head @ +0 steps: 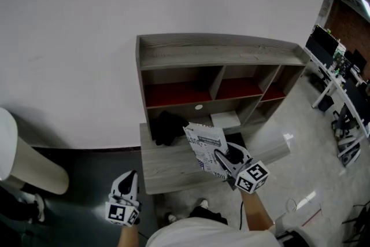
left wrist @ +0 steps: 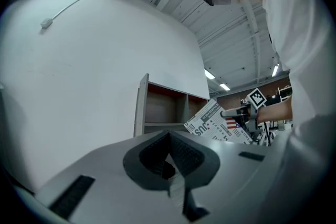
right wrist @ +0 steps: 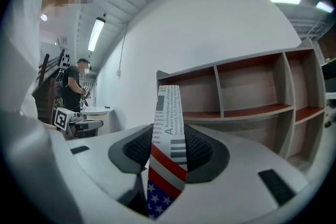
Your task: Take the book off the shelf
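The book (head: 203, 147), covered in newspaper print with a stars-and-stripes patch, is out of the shelf unit (head: 219, 55) and held tilted in the air in front of its lower compartments. My right gripper (head: 222, 159) is shut on it. In the right gripper view the book (right wrist: 168, 134) stands edge-on between the black pads (right wrist: 202, 149), with the shelf (right wrist: 247, 92) behind. My left gripper (head: 127, 182) hangs low at the left, away from the shelf. Its jaws (left wrist: 169, 152) are shut with nothing between them, and the book (left wrist: 212, 123) shows beyond them.
A low wooden bench (head: 173, 165) runs along the front of the shelf, with a black bundle (head: 167, 127) at its back. A white item (head: 224, 120) lies in a lower compartment. A round white table (head: 8, 142) stands at the left, desks with monitors (head: 341, 66) at the right.
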Motion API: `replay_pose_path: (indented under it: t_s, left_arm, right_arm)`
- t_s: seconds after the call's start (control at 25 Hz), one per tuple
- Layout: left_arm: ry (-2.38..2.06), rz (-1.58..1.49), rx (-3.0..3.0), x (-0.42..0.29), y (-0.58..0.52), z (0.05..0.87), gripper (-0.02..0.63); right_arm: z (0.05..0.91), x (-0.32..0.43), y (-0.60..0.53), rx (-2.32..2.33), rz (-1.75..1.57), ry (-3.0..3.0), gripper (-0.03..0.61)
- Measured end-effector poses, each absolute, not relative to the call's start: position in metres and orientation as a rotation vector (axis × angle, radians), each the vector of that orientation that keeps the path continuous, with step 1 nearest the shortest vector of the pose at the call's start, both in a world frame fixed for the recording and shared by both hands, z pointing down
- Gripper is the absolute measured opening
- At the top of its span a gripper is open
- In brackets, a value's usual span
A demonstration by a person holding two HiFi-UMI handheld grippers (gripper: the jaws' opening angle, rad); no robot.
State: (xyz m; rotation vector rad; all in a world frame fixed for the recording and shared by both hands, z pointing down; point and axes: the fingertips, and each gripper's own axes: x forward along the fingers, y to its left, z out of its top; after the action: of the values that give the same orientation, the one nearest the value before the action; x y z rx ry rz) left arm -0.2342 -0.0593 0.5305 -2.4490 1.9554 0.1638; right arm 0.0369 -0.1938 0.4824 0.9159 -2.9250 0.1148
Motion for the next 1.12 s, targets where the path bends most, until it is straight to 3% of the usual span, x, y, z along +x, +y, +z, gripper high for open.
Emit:
replay_pose_path:
  t_s: [0.6,1.12]
  left_arm:
    - [2.215,0.107,-2.246,-0.269,0.001,0.542,0.017]
    - [2.202,0.123,-2.289,-0.233,-0.030,0.534,0.017]
  right_arm:
    - [0.499,0.061,-0.193,0.995,0.043,-2.812,0.181]
    - [0.476,0.079,-0.223,0.984,0.003,-2.818,0.181]
